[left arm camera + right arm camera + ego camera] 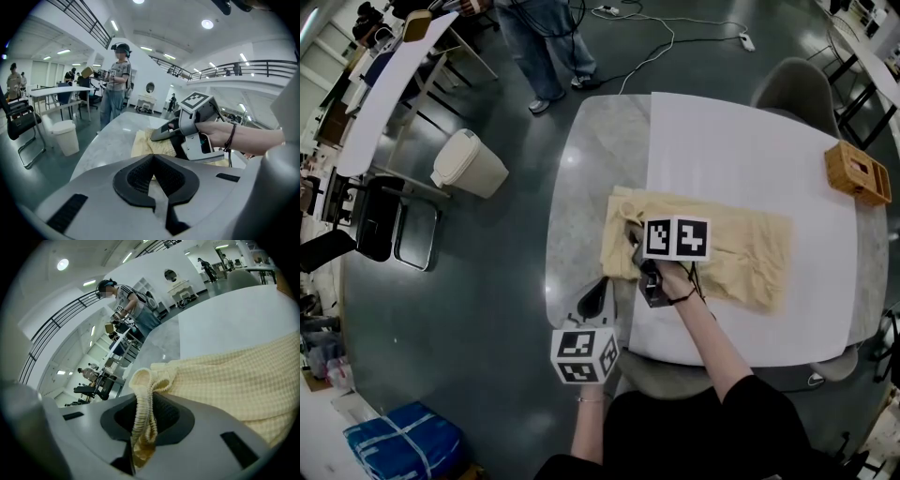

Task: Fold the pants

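Observation:
Pale yellow pants (741, 253) lie crumpled across the white sheet (741, 150) on the round grey table (591, 159). My right gripper (636, 246) is at their left end, shut on the ribbed elastic waistband (140, 394), which bunches up between its jaws (145, 416). The rest of the pants (234, 385) trails off to the right. My left gripper (598, 298) is over the table's near-left edge, short of the cloth. Its jaws (154, 173) look shut with nothing in them. In the left gripper view the pants (145, 143) and the right gripper (199, 124) lie just ahead.
A small wooden box (857, 172) sits at the table's far right. A grey chair (792, 89) stands behind the table. On the floor to the left are a beige bin (467, 164) and a person (546, 47) standing near cables.

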Demonstrator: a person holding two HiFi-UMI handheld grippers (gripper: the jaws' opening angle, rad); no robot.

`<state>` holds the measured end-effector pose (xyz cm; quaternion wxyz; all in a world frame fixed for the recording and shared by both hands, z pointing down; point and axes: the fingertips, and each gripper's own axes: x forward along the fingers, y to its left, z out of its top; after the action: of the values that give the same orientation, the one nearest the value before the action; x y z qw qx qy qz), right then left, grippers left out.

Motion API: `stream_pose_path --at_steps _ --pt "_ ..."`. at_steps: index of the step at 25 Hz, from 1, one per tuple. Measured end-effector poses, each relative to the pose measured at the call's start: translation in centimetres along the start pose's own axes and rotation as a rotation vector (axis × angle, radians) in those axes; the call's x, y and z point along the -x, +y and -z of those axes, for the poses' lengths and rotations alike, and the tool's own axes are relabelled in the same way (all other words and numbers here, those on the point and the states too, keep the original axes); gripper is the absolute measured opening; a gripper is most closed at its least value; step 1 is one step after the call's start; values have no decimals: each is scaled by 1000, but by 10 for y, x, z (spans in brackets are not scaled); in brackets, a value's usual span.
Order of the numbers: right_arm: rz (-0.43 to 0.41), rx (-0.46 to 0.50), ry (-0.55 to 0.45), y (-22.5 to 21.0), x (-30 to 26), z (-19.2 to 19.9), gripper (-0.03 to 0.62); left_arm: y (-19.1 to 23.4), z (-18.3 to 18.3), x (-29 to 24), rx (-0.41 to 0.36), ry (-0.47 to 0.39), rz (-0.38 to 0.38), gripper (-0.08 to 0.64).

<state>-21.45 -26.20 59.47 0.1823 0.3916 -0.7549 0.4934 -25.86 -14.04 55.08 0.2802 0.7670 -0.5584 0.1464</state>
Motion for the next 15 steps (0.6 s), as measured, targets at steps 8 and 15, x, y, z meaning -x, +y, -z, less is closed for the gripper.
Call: stream_pose_path --at_steps 8,15 --pt "9 -72 -12 -1 -5 2 58 2 -1 -1 4 -1 1 14" --pt "-32 -101 -14 2 -7 5 94 -1 -3 -2 4 -10 5 14"
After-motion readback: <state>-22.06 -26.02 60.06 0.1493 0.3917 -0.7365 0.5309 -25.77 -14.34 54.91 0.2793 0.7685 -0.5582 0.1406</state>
